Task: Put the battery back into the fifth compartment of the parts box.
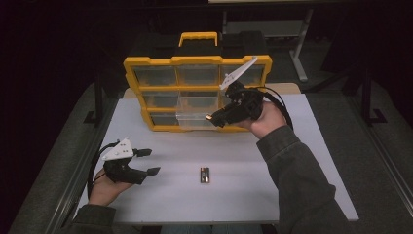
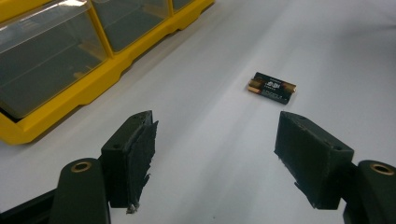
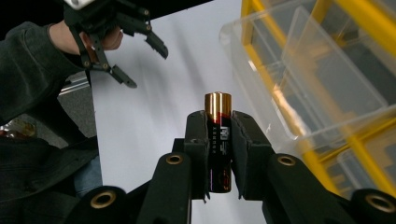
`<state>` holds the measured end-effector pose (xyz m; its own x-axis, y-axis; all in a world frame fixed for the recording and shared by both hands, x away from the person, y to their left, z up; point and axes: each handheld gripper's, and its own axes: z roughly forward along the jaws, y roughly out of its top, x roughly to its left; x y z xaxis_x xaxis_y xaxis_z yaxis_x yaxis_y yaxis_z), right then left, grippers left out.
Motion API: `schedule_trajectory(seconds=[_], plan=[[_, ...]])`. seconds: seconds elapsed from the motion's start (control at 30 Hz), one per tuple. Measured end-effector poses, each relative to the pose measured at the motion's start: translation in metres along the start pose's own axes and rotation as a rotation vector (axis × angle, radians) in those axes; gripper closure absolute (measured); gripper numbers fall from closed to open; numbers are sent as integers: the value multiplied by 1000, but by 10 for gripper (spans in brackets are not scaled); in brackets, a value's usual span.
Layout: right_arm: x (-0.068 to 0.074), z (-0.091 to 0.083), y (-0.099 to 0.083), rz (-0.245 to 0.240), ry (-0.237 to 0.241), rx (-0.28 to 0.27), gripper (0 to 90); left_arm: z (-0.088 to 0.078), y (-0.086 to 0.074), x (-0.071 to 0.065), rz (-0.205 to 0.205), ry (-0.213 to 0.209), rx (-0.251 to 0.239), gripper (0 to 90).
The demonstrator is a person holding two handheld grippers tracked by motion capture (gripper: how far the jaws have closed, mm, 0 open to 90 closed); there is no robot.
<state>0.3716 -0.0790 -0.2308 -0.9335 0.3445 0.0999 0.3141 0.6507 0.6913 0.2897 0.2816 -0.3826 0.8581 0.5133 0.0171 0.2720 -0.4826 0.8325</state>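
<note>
Here, at the left of the white desk [image 1: 272, 195], the left gripper [image 1: 152, 162] sits low in the person's left hand [image 1: 104, 189], just above the desk surface. Its two black jaws stand wide apart with nothing between them; in the left gripper view only bare desk lies in the gap, and the foam on one pad [image 2: 142, 154] looks frayed at its lower edge.

A little to the right, near the middle of the desk's front half, lie two batteries [image 1: 204, 174] side by side, black with copper-coloured ends, flat on the surface. In the left gripper view they [image 2: 272, 87] rest beyond the open jaws and apart from both.

Behind them, at the far edge of the desk, stands a yellow organiser box [image 1: 197, 61] with clear compartments and a yellow handle on top. One clear bin [image 1: 197, 109] juts out from its lower middle.

At the right, the right gripper [image 1: 213, 119] is raised in front of the box, held by the right hand [image 1: 268, 119], pointing toward that clear bin. Its jaws are closed on a single battery [image 3: 218, 140], clamped across its body, copper end sticking out past the pads. In the right gripper view the bin [image 3: 299, 70] is just beside the battery, not touching it.
</note>
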Motion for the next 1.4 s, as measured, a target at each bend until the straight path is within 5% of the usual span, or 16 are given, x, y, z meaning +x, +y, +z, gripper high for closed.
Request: schedule_trajectory(seconds=[0.63, 1.4], plan=[[-19, 3, 50, -8, -41, 9, 763, 0, 0, 0, 4, -1, 4, 283], [-50, 26, 61, 101, -108, 45, 763, 2, 0, -1, 11, -4, 27, 282]])
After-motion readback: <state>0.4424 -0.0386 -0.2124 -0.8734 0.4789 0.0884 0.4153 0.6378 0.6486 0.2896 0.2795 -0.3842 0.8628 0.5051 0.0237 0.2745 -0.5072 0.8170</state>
